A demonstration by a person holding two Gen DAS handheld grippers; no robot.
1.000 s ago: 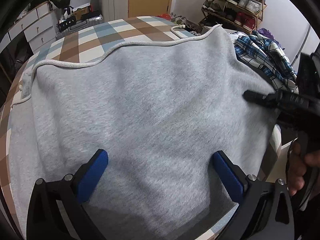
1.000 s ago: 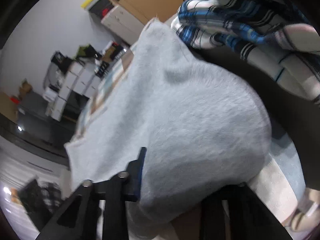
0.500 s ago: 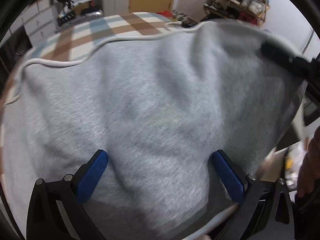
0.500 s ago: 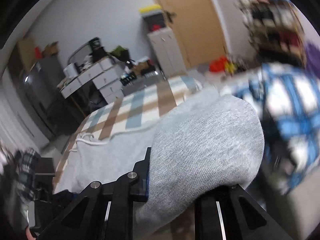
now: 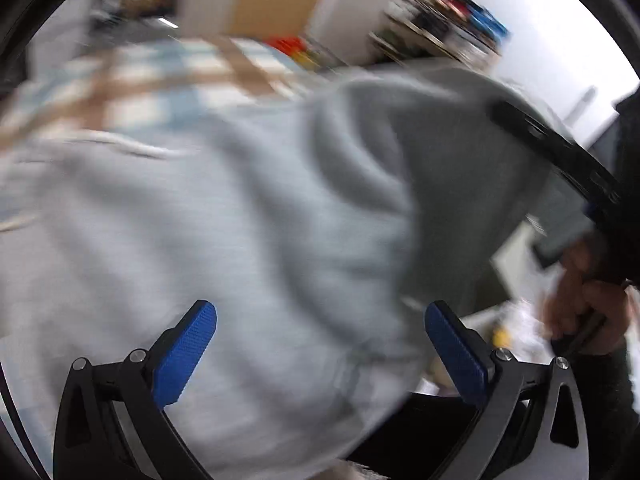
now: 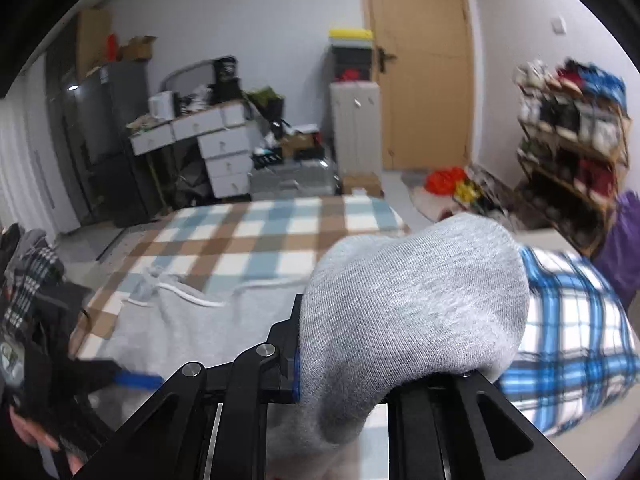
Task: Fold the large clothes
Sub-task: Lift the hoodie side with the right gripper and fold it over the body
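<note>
A large grey sweatshirt [image 5: 240,220] with a white cord [image 6: 188,296] lies spread on the checked bed cover [image 6: 260,240]. My right gripper [image 6: 380,360] is shut on a bunched edge of the sweatshirt [image 6: 420,300], held up above the bed. The cloth hides its right finger. In the blurred left wrist view, the right gripper [image 5: 552,152] shows as a black bar at the raised right side of the cloth. My left gripper [image 5: 320,354] stands open over the near part of the sweatshirt, its blue pads [image 5: 184,352] wide apart and gripping nothing.
A blue plaid shirt [image 6: 568,340] lies on the bed to the right of the sweatshirt. A shoe rack [image 6: 572,132] stands at the right wall, white drawers [image 6: 224,148] and a wooden door [image 6: 420,60] beyond the bed. A hand [image 5: 580,300] holds the right gripper's handle.
The right gripper has risen with the sweatshirt's edge and rolled upright, lifting the right side into a fold. The left gripper has lifted and turned a little and stays open.
</note>
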